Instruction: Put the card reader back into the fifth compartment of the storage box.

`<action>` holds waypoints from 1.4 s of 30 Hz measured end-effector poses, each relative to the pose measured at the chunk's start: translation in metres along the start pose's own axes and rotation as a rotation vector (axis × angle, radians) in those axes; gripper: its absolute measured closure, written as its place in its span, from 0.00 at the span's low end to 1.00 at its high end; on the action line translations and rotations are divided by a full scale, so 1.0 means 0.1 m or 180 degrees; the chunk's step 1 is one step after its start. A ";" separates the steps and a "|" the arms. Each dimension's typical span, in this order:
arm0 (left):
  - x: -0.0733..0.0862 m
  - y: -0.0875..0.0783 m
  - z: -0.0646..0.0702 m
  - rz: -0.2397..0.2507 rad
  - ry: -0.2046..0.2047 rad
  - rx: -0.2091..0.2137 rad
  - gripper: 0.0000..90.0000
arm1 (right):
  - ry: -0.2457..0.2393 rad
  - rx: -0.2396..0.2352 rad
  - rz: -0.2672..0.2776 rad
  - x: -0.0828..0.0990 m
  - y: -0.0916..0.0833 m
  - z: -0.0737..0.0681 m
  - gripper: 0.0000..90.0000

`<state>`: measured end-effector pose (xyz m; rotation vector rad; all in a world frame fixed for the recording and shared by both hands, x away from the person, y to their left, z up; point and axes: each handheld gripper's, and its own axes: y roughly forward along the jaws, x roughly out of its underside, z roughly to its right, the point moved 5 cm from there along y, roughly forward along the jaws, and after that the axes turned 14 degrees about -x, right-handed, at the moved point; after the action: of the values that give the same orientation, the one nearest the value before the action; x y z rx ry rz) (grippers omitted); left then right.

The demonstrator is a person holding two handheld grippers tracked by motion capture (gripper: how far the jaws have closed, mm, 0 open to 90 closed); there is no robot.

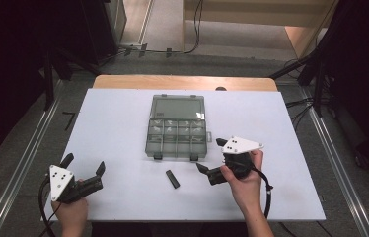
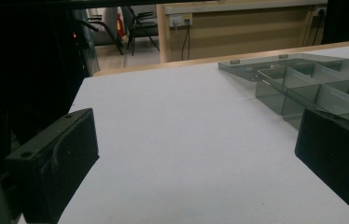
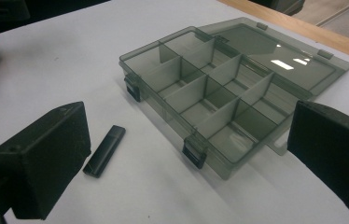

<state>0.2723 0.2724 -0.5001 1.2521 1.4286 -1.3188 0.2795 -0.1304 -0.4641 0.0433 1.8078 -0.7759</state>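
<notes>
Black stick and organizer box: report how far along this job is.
Done: the organizer box lies with its lid folded back, compartments bare. In hand: nothing; the right gripper hovers near the black stick, jaws apart, and the left gripper waits open at the table's near corner. Left, probably: gripping the stick and placing it in a compartment.

right gripper [image 1: 211, 155] open | black stick [image 1: 172, 178] beside | organizer box [image 1: 176, 127] lid open

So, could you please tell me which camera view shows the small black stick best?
The right gripper view: the small black stick lies large and unobstructed on the white table, near the organizer box. The high view shows it as a tiny dark bar in front of the box.
</notes>
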 end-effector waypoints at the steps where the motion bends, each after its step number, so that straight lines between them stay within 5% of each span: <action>1: 0.00 0.00 0.00 -0.0002 -0.0001 0.0002 0.00 | -0.0005 -0.0006 -0.0010 -0.01 0.02 -0.01 0.00; 29: 0.00 0.00 -0.01 -0.0002 -0.0024 0.0008 0.00 | -0.0120 -0.0295 -0.0250 -0.15 0.61 -0.31 0.00; 30: 0.00 0.01 -0.01 -0.0002 -0.0037 0.0010 0.00 | -0.0117 -0.0246 -0.0277 -0.14 0.66 -0.33 0.13; 38: 0.00 0.01 -0.01 -0.0005 -0.0031 0.0009 0.00 | -0.0014 -0.0368 -0.0485 -0.07 0.83 -0.39 0.15; 42: 0.00 0.01 -0.01 -0.0005 -0.0038 0.0012 0.00 | 0.0030 -0.0337 -0.0627 -0.01 0.90 -0.41 0.24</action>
<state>0.2730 0.2735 -0.4997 1.2437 1.4195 -1.3286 0.2811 -0.0377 -0.4994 -0.2034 1.8783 -0.8173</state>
